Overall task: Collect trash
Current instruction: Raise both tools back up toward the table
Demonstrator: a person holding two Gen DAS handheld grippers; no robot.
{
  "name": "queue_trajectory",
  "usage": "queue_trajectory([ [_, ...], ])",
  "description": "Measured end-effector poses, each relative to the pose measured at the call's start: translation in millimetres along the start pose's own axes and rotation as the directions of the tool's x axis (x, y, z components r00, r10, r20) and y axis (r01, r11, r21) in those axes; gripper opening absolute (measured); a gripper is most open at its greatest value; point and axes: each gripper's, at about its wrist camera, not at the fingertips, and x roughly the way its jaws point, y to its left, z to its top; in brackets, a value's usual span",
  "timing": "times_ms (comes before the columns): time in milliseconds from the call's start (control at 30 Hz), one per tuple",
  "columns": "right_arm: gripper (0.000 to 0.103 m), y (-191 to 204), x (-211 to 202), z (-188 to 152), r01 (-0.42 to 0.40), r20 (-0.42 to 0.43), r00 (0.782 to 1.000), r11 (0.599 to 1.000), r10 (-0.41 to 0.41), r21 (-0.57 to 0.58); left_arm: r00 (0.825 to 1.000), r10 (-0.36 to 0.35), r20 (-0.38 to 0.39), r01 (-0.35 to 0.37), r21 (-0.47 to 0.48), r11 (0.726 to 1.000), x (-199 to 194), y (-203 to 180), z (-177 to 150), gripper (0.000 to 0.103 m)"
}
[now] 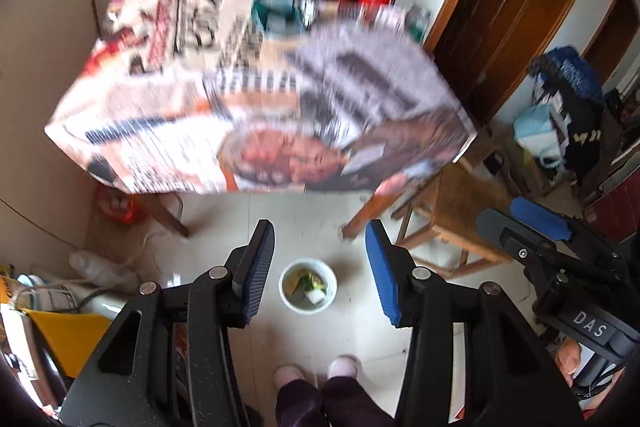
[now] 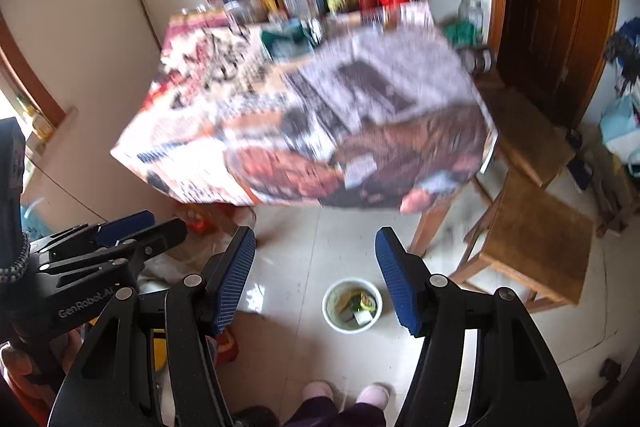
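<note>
Trash bowl (image 1: 308, 286) on floor, contents unclear; left tongs (image 1: 320, 267), right tongs (image 2: 316, 277) agape, empty; table (image 1: 256, 87) blurred.

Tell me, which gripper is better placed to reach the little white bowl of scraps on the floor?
Probably the left gripper. In its own view the white round bowl of food scraps sits right between its open blue-padded fingers. In the right gripper's view the bowl lies off toward one finger. Both are empty, well above the floor.
</note>
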Motion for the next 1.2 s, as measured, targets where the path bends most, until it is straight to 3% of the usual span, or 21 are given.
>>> queue_trajectory([
  [233, 0.059, 32.1, -83.0, 21.8, 0.017, 0.161, 0.987, 1.0, -0.016, -0.009, 0.988, -0.003, 0.157, -0.006, 0.056, 0.998, -93.8, -14.9, 18.4, 0.046],
  [500, 0.059, 53.4, -146.3, 29.8, 0.067, 0.326, 0.943, 0.998, -0.059, -0.015, 0.948, -0.056, 0.313, 0.022, 0.113, 0.993, -171.8, -18.3, 26.0, 0.053],
  [533, 0.06, 55.1, -151.0, 31.0, 0.075, 0.345, 0.936, 0.997, -0.066, -0.012, 0.943, -0.063, 0.326, 0.025, 0.117, 0.993, -177.8, -17.7, 27.0, 0.055],
  [600, 0.073, 56.7, -160.3, 32.3, 0.091, 0.383, 0.92, 0.996, -0.084, 0.0, 0.937, -0.072, 0.341, 0.03, 0.124, 0.992, -185.2, -18.6, 28.8, 0.058],
  [700, 0.078, 52.8, -165.6, 36.4, 0.097, 0.429, 0.898, 0.995, -0.094, 0.017, 0.928, -0.072, 0.365, 0.023, 0.138, 0.99, -192.8, -20.9, 32.7, 0.062],
  [800, 0.079, 47.5, -162.8, 44.8, 0.089, 0.438, 0.894, 0.996, -0.094, 0.031, 0.922, -0.064, 0.383, 0.008, 0.145, 0.989, -192.7, -23.9, 37.7, 0.069],
  [967, 0.079, 34.9, -145.7, 61.4, 0.086, 0.432, 0.897, 0.995, -0.095, 0.04, 0.925, -0.057, 0.376, 0.005, 0.14, 0.99, -176.1, -27.7, 54.9, 0.076],
  [1200, 0.079, 1.2, -113.9, 108.5, 0.062, 0.419, 0.905, 0.998, -0.065, 0.02, 0.926, -0.031, 0.375, -0.015, 0.117, 0.993, -128.3, -44.9, 113.4, 0.076],
])
